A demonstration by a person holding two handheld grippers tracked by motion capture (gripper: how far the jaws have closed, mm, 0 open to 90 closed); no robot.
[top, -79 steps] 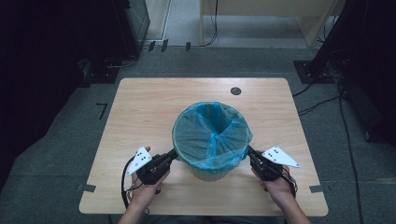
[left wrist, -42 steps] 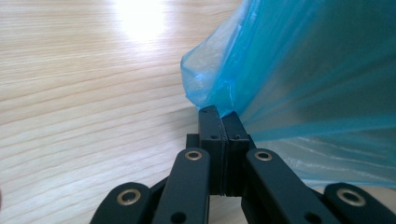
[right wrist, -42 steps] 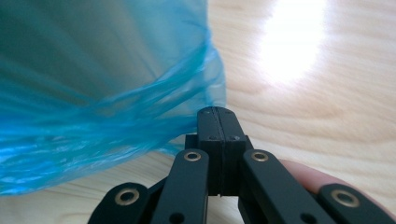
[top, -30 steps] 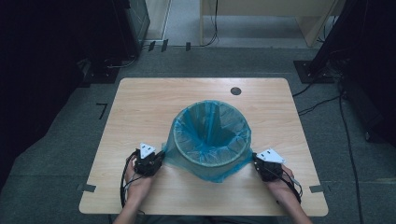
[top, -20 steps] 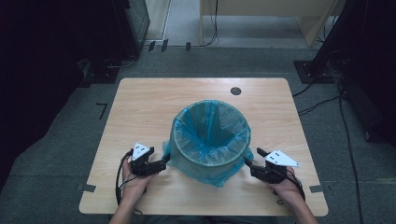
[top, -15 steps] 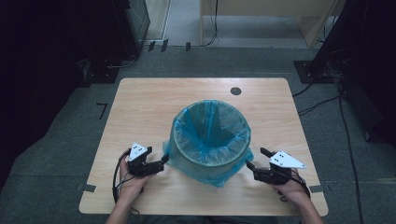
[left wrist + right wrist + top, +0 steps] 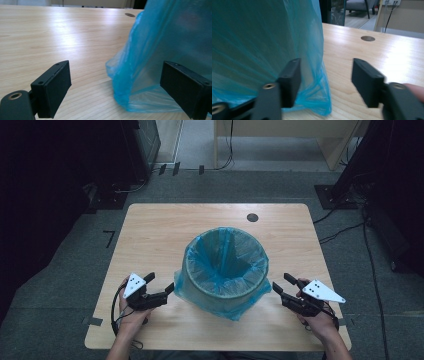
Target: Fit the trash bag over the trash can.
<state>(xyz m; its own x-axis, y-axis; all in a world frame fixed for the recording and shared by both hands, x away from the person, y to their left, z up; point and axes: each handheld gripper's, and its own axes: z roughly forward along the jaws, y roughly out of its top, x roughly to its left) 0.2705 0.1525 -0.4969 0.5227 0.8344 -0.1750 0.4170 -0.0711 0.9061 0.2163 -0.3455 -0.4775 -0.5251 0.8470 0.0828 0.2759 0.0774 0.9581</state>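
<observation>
Both claws have backed off the blue bag [image 7: 223, 296], jaws parted and empty; the left claw [image 7: 161, 291] has just opened, the right claw [image 7: 281, 286] narrowed slightly. At frame centre, the bag skirts the bin [image 7: 226, 265] on the desk [image 7: 160, 227]; lining looks done.

The high view looks forward and down from above the person's edge of the bench [image 7: 150, 235], far enough off to take in all four corners and the floor around; the bin with the blue bag [image 7: 225, 265] stands near the middle. The left claw [image 7: 112, 87] view sits low, just above the bench top, close against the bag's left side, facing the far edge; the right claw [image 7: 325, 80] view is as low and near at the bag's right side. All three share the bag and the far-edge cable hole [image 7: 252, 217].
</observation>
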